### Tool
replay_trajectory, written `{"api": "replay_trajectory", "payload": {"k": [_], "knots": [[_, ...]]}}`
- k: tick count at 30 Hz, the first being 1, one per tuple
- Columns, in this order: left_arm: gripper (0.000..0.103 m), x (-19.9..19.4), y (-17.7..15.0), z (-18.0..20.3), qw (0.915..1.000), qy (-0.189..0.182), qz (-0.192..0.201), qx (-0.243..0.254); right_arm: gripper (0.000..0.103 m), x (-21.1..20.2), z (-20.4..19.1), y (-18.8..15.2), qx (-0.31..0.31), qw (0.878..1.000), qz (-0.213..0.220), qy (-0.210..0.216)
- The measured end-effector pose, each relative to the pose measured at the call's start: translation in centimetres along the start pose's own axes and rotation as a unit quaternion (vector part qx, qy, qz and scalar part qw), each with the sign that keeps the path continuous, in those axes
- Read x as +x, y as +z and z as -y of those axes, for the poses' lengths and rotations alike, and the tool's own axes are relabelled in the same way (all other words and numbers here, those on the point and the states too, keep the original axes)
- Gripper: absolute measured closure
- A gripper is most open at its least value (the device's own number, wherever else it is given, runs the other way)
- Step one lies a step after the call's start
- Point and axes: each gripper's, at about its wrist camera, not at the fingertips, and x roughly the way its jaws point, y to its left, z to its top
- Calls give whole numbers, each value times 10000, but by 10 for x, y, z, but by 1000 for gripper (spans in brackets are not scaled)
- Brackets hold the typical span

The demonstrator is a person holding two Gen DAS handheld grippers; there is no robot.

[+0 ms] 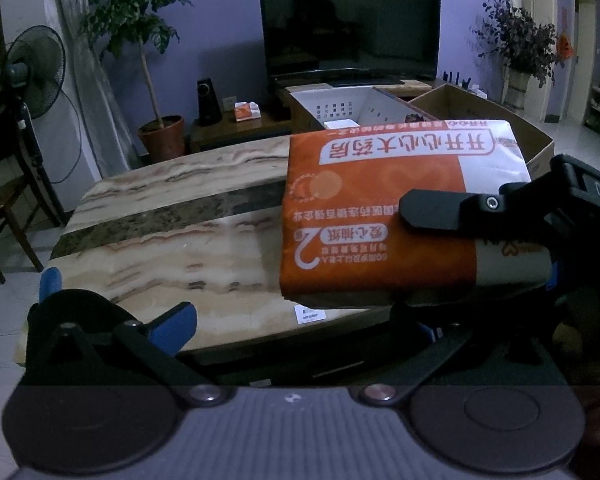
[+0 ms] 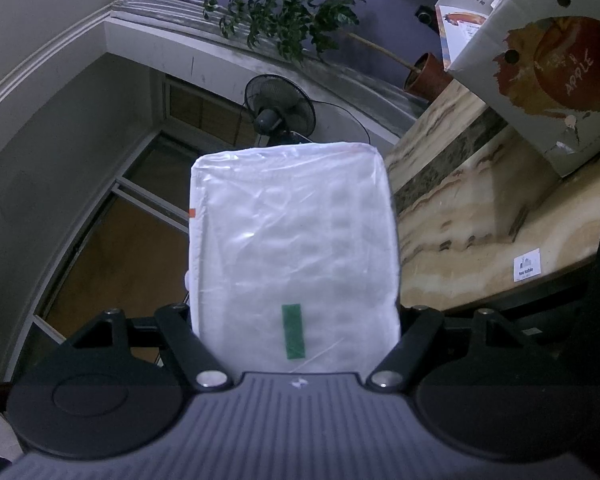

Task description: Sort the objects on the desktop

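The right gripper [image 2: 296, 320] held the tissue pack [image 1: 380, 216] across its width above the marble table [image 1: 160, 248], jaws wide; the left gripper [image 1: 292, 320] was open, empty; pack looked light, squashy, film slippery.

Both grippers are black with silver pivot screws and grey ribbed housings. The left gripper [image 1: 288, 320] has blue fingertip pads [image 1: 172, 326]

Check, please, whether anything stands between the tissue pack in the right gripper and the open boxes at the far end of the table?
Nothing visible does. The right gripper holds the tissue pack above the table. The white box and the cardboard box stand open directly beyond it.
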Motion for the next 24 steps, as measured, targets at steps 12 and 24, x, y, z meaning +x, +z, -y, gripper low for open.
{"api": "replay_trajectory", "payload": {"k": [12, 24], "knots": [[1, 0, -1, 0, 10000, 71, -11, 56, 26, 1, 0, 0, -2, 10000, -21, 11], [1, 2, -1, 0, 9998, 158, -67, 94, 26, 2, 0, -1, -23, 10000, -54, 10]]}}
